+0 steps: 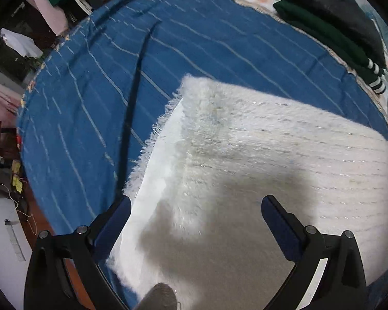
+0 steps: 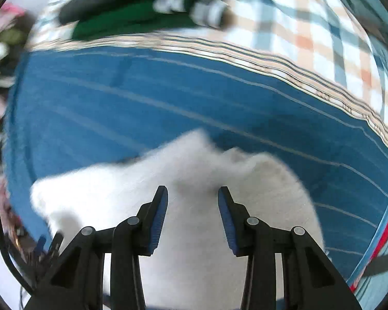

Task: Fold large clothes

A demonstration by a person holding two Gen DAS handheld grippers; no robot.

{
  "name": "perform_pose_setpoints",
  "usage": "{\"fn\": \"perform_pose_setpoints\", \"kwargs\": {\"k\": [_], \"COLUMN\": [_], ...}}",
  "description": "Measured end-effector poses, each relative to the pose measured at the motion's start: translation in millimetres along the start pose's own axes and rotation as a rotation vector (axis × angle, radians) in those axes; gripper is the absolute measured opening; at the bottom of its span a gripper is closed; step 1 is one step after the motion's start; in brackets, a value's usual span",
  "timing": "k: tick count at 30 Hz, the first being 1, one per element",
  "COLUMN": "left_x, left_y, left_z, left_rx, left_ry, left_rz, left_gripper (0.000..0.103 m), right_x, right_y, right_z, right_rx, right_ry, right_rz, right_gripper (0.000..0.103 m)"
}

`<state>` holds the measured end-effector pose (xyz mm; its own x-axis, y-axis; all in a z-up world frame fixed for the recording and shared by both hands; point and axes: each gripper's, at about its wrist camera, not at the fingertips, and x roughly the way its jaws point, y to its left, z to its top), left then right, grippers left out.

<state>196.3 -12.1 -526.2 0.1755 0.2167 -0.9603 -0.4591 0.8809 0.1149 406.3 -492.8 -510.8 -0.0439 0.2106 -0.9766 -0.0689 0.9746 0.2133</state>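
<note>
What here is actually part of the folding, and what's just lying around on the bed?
Part of the job:
- white fluffy garment
- left gripper, open above it
- right gripper, open above it
- blue striped sheet it lies on

Just lying about:
- green and black clothes, folded at the far edge
- checked bedcover
- clutter on the floor

Right gripper (image 2: 192,193) — jaws apart, nothing pinched, over fluffy white garment (image 2: 188,170) on blue striped cloth (image 2: 116,98); beyond, plaid sheet (image 2: 310,25) with blurred dark green garment (image 2: 132,18).
</note>
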Motion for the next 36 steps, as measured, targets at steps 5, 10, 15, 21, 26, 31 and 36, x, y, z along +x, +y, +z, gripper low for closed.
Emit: {"fn": "perform_pose_setpoints", "kwargs": {"k": [5, 10, 15, 21, 26, 31, 36], "left_x": [-10.0, -6.9, -13.7, -1.5, 0.0, 2.6, 40.3], "left_y": [-28.6, -65.1, -96.3, -140.6, -167.2, -188.4, -191.5], "left_z": [2.0, 6.8, 18.9, 24.9, 21.3, 12.6, 10.2], "left_rx": [0.034, 0.098, 0.140, 0.209, 0.261, 0.303, 0.256], "left_ry": [0.003, -0.006, -0.005, -0.009, 0.007, -0.003, -0.019], "left_rz": [-0.022, -0.007, -0.043, -0.052, -0.041, -0.053, -0.090], "left_gripper": [0.103, 0.103, 0.103, 0.103, 0.103, 0.103, 0.103], "right_x": [47.3, 88.1, 44.7, 46.3, 58.1, -10.2, -50.2], "right_y": [18.0, 26.6, 7.9, -64.1, -80.4, -136.7, -202.1], "right_z": [-28.8, -19.3, -17.7, -16.4, -5.1, -36.3, -140.4], "right_rx": [-0.040, -0.069, -0.027, 0.091, 0.086, 0.208, 0.418], "right_ry": [0.126, 0.140, 0.161, 0.166, 0.208, 0.061, -0.082], "right_rz": [-0.005, -0.116, -0.013, -0.045, 0.015, 0.215, 0.296], "right_gripper": [0.037, 0.037, 0.037, 0.034, 0.033, 0.037, 0.049]}}
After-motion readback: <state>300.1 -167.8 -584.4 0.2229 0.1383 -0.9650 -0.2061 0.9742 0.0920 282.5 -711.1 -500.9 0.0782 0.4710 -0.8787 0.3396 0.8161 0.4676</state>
